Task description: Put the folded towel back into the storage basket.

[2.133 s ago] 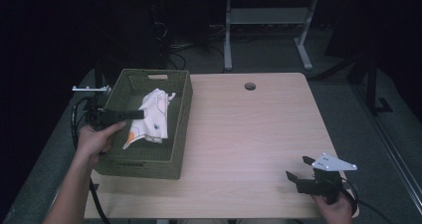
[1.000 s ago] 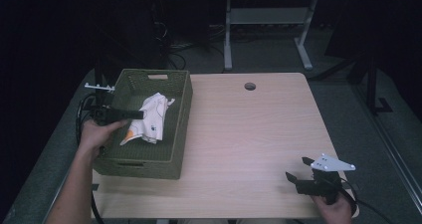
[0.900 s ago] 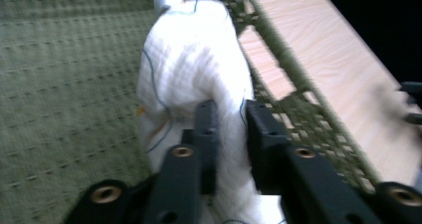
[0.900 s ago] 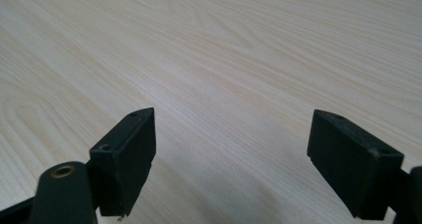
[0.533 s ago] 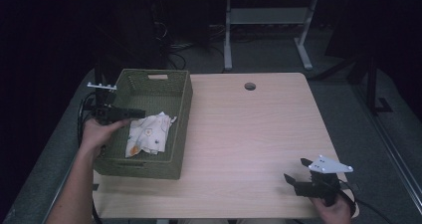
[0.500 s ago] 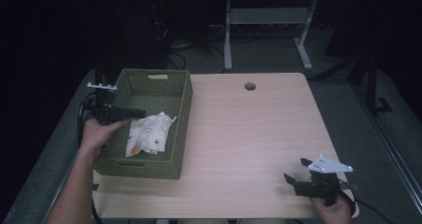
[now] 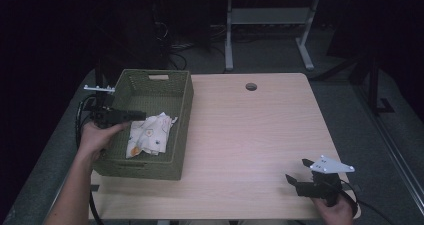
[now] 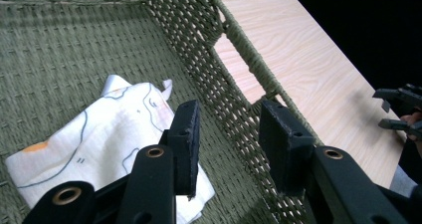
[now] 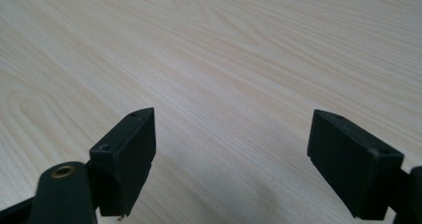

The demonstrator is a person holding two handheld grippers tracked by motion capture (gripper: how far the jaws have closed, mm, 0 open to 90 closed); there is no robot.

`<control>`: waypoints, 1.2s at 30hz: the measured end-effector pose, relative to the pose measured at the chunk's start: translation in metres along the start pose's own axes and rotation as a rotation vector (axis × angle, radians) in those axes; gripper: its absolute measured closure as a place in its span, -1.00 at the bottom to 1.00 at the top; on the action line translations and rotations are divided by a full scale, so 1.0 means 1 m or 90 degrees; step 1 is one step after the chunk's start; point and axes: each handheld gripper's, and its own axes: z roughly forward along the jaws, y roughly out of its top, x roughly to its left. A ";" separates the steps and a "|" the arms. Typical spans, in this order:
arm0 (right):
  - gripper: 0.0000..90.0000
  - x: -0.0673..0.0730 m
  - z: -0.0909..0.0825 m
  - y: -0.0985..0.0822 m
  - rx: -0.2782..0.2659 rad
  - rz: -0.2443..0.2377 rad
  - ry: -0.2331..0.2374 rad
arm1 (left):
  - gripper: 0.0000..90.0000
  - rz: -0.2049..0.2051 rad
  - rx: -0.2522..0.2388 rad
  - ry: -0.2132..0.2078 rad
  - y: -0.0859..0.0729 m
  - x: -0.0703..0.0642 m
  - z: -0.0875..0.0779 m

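We take the green woven basket (image 7: 150, 130) as our landmark; it sits at the left side of the wooden table (image 7: 250, 135). A white printed cloth (image 7: 148, 137) lies loosely crumpled on the floor of the basket, toward its nearer half, resting flat and free of any grip. In the left gripper view we see the same cloth (image 8: 94, 134) spread on the woven bottom, close to the basket wall (image 8: 209, 59) with its handle cut-out.

Our left gripper (image 7: 131, 116) hangs over the basket's left rim, pointing across the inside just above the cloth. Its jaws have just been opening, and they now stand apart with nothing between them; in the left gripper view (image 8: 226, 144) one jaw sits over the near edge of the cloth while the other lines up with the basket wall.

Our right gripper (image 7: 295, 177) is well apart from the basket, at the near right corner of the table, resting low over bare wood. Its jaws stand wide apart in the right gripper view (image 9: 231, 162), holding nothing.
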 end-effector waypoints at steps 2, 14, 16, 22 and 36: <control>-0.58 0.000 0.000 0.000 0.000 0.000 0.000 | 0.33 0.004 -0.005 -0.006 0.000 -0.003 0.000; -0.60 -0.001 0.000 -0.001 0.004 0.005 -0.001 | 0.30 0.042 -0.009 -0.061 0.003 -0.031 0.011; -0.60 -0.001 -0.001 -0.001 0.002 0.006 -0.002 | 0.30 0.047 -0.007 -0.067 0.003 -0.035 0.014; -0.60 0.000 0.000 0.000 0.003 0.005 -0.001 | 0.28 0.067 -0.006 -0.087 0.006 -0.048 0.022; -0.60 0.000 0.001 0.000 0.003 0.005 0.002 | 0.25 0.113 0.016 -0.129 0.012 -0.087 0.048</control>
